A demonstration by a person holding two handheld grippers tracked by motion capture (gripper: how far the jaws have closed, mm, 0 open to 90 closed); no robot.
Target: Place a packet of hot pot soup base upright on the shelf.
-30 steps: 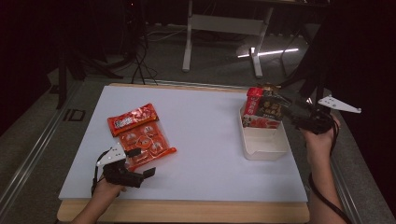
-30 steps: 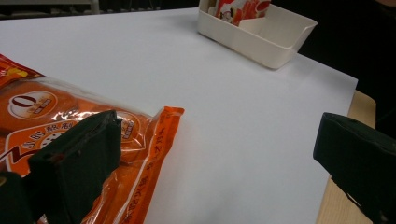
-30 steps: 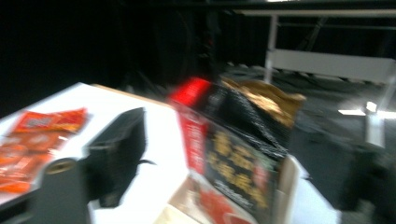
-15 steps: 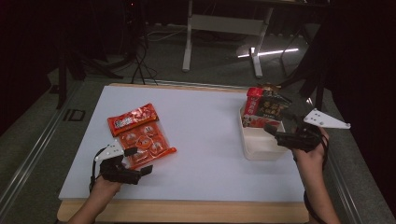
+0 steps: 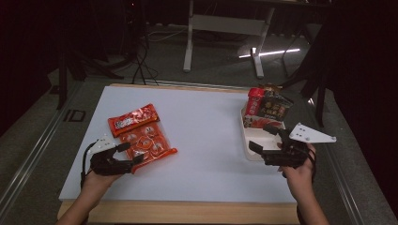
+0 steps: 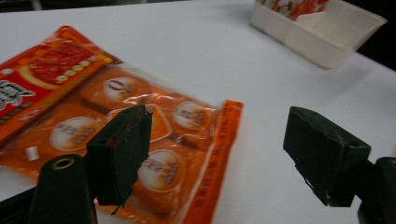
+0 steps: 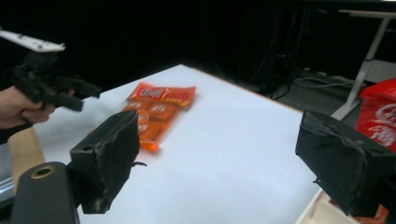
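We note the table top is matt white and smooth, with a bare wood edge along its near side. The orange pack, at 9 o'clock on the table, is glossy plastic film that throws glare; the red pack just beside it has the same sheen. The tray, at 3 o'clock, looks like matt white plastic. The left gripper and right gripper carry matt black pads, rough and frayed at the edges.

Dark lab: bare test table, floor cables.
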